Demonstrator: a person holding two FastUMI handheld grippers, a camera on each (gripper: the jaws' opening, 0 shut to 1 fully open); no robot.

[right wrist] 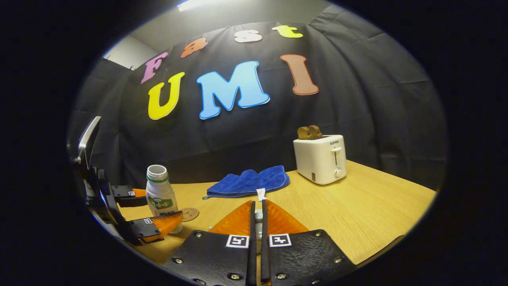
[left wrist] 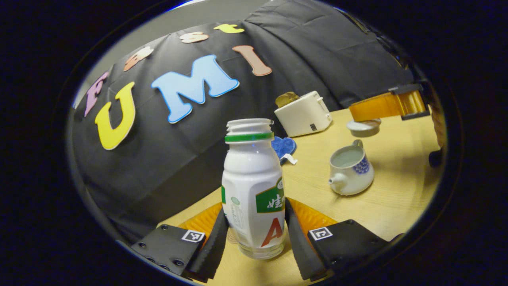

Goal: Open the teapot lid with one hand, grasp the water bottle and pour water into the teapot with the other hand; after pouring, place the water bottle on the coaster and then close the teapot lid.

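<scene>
The left gripper stands with its two fingers either side of the water bottle, close against its lower body; whether both press on it I cannot tell. The bottle is upright at the bottom centre of the left gripper view, its long axis vertical, open threaded neck pointing up, no cap, base on the table. To its right sits the teapot, lid off, mouth up, spout pointing to the lower left. Above it, the lid hangs under the far right gripper at the upper right.

In the right gripper view, the right gripper is nearly closed, a small white knob pinched between its fingers. At the lower left, the bottle is between the left gripper's fingers, a round brown coaster just beside it. The light wooden table also carries a blue cloth and a white toaster holding bread, against the booth's black cloth.
</scene>
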